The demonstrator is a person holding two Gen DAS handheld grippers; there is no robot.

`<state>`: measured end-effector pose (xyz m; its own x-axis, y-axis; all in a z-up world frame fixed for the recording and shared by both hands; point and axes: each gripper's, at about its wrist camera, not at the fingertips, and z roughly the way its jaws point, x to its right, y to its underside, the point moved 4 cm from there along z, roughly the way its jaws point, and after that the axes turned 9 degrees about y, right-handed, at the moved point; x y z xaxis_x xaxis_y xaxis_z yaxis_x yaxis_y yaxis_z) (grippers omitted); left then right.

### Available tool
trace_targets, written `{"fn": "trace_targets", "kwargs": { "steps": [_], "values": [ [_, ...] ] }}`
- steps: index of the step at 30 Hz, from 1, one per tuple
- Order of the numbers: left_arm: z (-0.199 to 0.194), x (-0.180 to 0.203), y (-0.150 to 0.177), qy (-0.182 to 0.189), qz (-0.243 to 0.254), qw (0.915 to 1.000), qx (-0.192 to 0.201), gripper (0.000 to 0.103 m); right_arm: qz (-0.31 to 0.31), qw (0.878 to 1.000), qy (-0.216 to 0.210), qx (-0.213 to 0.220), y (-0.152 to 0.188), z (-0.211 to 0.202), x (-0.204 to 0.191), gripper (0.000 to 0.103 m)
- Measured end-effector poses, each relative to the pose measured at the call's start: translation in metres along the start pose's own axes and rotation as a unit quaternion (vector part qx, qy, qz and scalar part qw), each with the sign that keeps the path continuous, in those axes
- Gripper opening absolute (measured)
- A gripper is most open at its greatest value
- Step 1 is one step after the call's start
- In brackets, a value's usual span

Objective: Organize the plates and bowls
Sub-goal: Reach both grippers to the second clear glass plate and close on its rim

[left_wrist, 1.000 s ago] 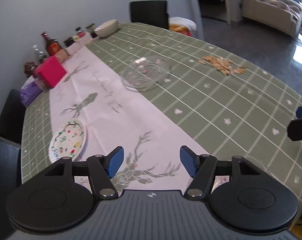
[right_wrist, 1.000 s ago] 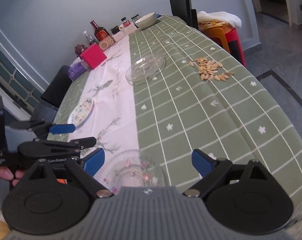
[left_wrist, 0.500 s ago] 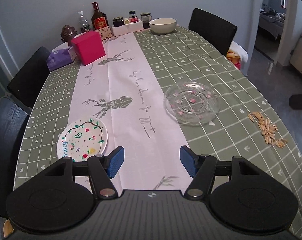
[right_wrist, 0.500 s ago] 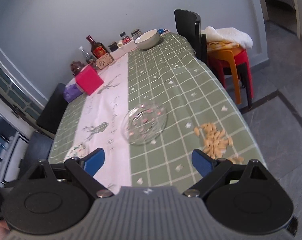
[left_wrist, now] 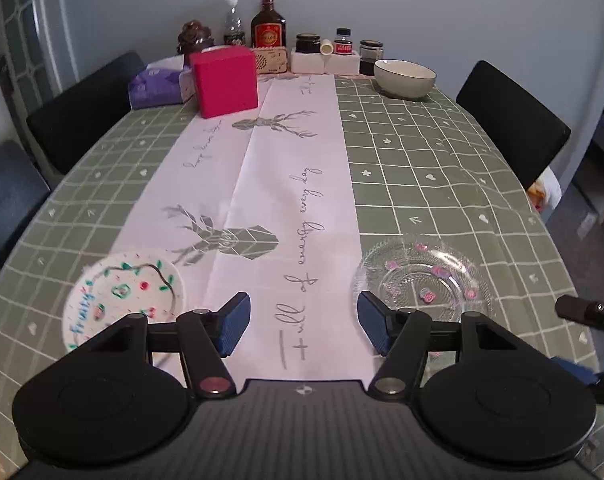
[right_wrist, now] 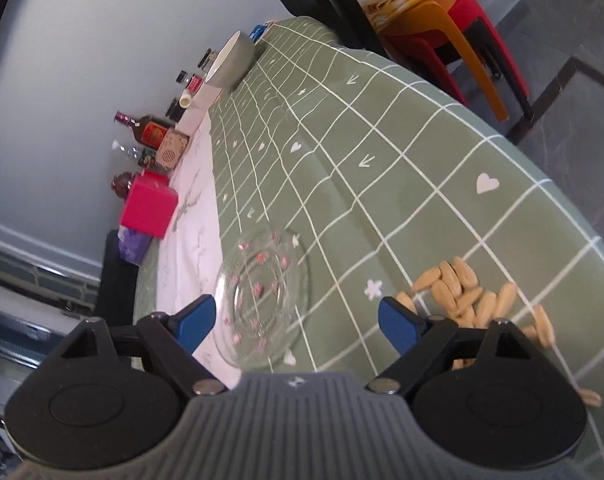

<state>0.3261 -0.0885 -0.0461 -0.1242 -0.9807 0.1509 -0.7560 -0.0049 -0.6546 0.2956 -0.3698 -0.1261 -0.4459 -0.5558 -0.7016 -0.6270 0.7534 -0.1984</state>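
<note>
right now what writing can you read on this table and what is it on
"Fruity": painted white plate.
"Full of energy every day": white table runner, in script.
A second script line on the runner, nearer the pink box: too blurred.
Red label on the brown bottle, and the jar labels: too small.

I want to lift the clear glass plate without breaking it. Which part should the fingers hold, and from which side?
Grip the glass plate by its raised rim, on the near edge facing the open right gripper. It lies flat on the tablecloth, so probably one finger must slide under the lip, one above.
</note>
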Motion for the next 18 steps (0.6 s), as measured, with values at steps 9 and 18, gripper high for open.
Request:
{"fn": "trace_targets", "kwargs": {
  "steps": [9,18],
  "values": [
    [0.051,0.025,0.006,0.055,0.021,0.9981,-0.018,0.072,-0.017,0.999,-0.024,-0.013,-0.008,0.045,-0.014,0.089],
    [0.092,-0.001,0.003,0.141,-0.106,0.9829,-0.054,0.069,0.048,0.998,-0.034,-0.033,-0.009,0.076,-0.011,0.039]
  ]
}}
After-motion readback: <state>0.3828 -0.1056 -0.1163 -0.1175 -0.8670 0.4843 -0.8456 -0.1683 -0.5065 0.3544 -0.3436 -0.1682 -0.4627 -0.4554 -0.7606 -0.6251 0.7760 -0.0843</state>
